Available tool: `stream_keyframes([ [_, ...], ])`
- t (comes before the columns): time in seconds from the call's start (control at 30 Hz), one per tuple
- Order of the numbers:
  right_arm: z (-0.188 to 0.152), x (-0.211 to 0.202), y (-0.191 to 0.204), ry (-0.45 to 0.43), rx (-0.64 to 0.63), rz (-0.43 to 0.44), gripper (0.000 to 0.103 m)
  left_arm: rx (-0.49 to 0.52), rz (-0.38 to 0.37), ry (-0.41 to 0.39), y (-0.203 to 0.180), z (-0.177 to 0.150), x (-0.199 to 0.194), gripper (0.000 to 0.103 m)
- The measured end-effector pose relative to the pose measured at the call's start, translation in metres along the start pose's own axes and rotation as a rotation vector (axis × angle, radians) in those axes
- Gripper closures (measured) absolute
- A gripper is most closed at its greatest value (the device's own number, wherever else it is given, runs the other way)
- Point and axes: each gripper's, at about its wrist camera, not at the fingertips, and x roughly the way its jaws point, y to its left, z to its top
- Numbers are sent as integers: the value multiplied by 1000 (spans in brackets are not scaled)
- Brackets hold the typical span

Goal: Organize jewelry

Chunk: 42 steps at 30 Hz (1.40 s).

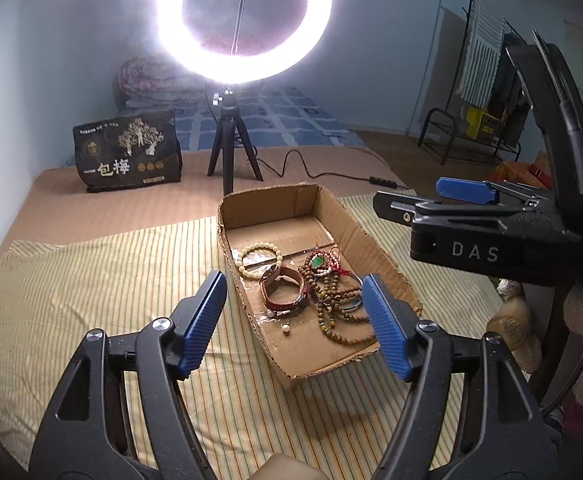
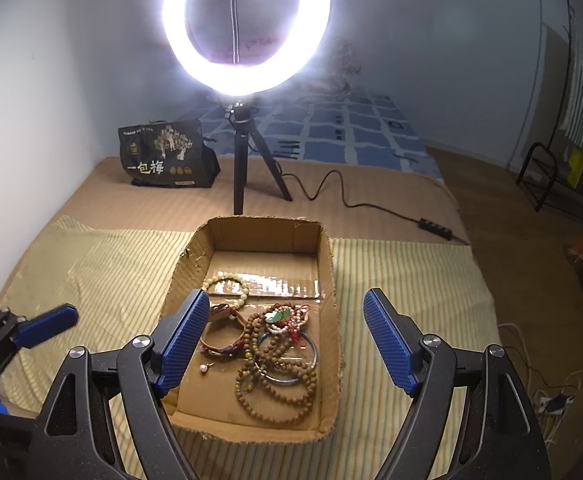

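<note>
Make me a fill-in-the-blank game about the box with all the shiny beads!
1. The jewelry lies inside a ____ box.
2. The pale bead bracelet lies at the box's ____ end from the camera.
3. Behind the box, the bright ring light stands on a black ____.
4. Both the left claw and right claw are ____ and hold nothing.

Missing words: cardboard; far; tripod; open

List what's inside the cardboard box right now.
Inside the cardboard box: a cream bead bracelet, watch, brown bead strands, green pendant, metal bangle, loose pearl. The beads cover whatever lies beneath.
</note>
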Motion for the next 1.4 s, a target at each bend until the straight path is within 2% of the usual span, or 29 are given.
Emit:
stream_keyframes([
  [0.1, -3, -14, 4, -24, -16, -24, 23, 8, 4, -16, -4, -1, -13, 29],
  [0.23, -6, -31, 9, -47, -17, -37, 23, 4, 12, -34, -4, -3, -29, 20],
  [0.57, -14, -59, 15, -83, -7, -52, 22, 12, 23, -54, -6, -2, -55, 18],
  [0.7, -16, -65, 15, -90, -12, -62, 22, 30, 38, -66, -9, -3, -62, 11],
  [1.07, -18, -76, 16, -106, -15, -68, 21, 37, 69, -79, -7, -2, -70, 9],
  [1.17, -19, -78, 17, -112, -18, -69, 21, 35, 80, -83, -6, -2, -72, 1],
  [1.4, -21, -80, 18, -125, -23, -79, 21, 20, 100, -87, -2, 1, -75, 1],
])
